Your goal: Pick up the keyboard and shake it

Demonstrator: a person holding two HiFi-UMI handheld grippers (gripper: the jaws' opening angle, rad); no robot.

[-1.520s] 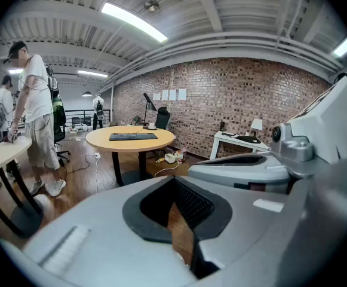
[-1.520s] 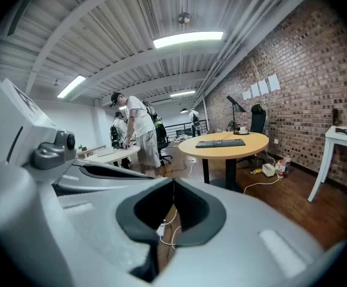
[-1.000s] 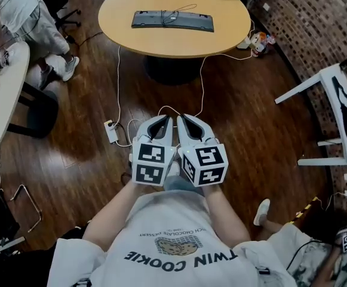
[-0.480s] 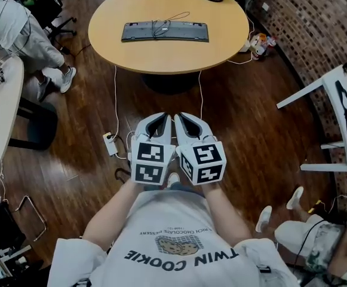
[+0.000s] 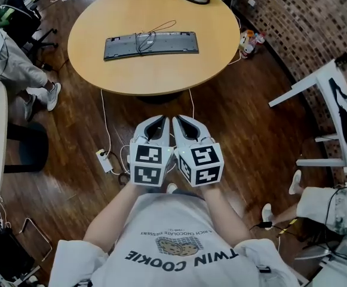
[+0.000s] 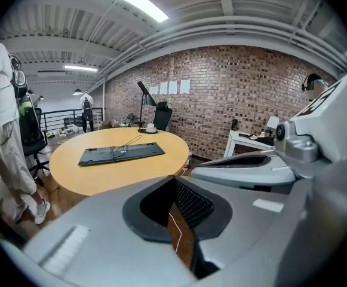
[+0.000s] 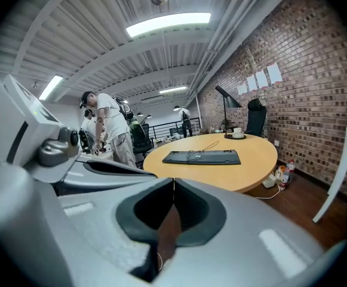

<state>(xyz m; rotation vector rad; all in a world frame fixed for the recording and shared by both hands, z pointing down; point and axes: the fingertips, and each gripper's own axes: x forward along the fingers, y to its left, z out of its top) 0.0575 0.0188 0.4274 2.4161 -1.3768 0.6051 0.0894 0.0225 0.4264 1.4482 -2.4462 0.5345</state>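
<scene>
Loft office: brick wall (image 6: 233,94), round table (image 5: 161,70), office chair (image 6: 33,139).

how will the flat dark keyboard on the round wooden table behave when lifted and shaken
The long flat dark keyboard looks rigid and thin, so probably stiff and fairly light. Its thin loose cable lies coiled on top and will likely slide off and whip about.

The person's white shirt (image 5: 182,220) carried large dark lettering across the chest, seen upside down from the head view, which read "TWIN COOKIE" (image 5: 184,256). A smaller line of print above it, over a cookie drawing, was too small to read. The paper sheets (image 6: 172,88) on the brick wall were too distant to read.
</scene>
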